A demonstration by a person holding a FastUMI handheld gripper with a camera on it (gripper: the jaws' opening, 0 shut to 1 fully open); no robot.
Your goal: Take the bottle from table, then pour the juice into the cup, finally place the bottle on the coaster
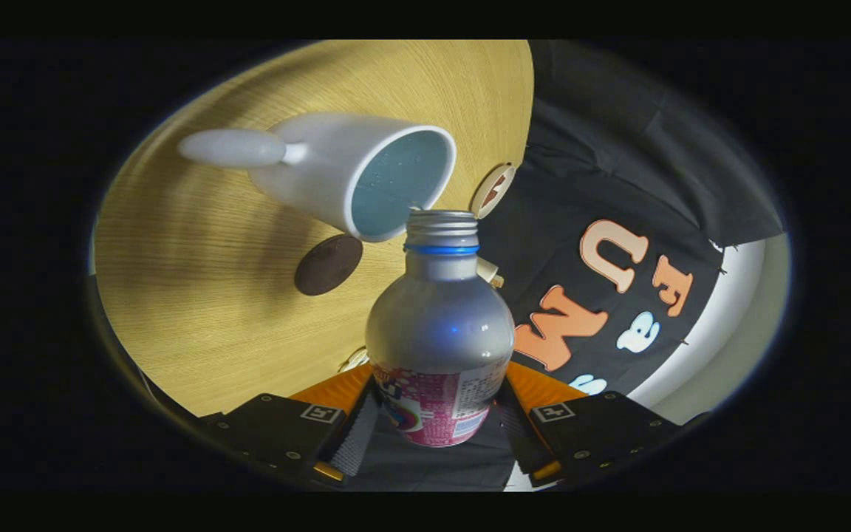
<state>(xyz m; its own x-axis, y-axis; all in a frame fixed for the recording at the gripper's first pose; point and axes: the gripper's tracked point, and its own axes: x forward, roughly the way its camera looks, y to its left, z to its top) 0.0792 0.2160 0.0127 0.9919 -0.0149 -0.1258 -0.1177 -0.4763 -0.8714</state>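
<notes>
Pour stage, bottle at the cup's lip

Bottle (439, 325) sat clamped between the 2 fingers of my gripper (436, 436), the jaws pressed against its labelled lower body on either side. Its threaded mouth was uncapped, with a blue ring just below the thread, and it reached to the rim of the white cup (344, 174), whose pale blue inside faced me. The whole scene tilted in my view, so I judged the bottle was leaning toward the cup. I could see no stream of juice; a few droplets seemed to cling inside the cup, though I could not be sure.

By my reading, step 1, the pickup, was done, step 2, the pour, was in hand, and step 3 was left: the round dark brown coaster (328, 264) lay bare on the wooden table (196, 310), just beside the cup.

As for writing, the bottle's pink and white label carried fine print too small for me to read.
</notes>
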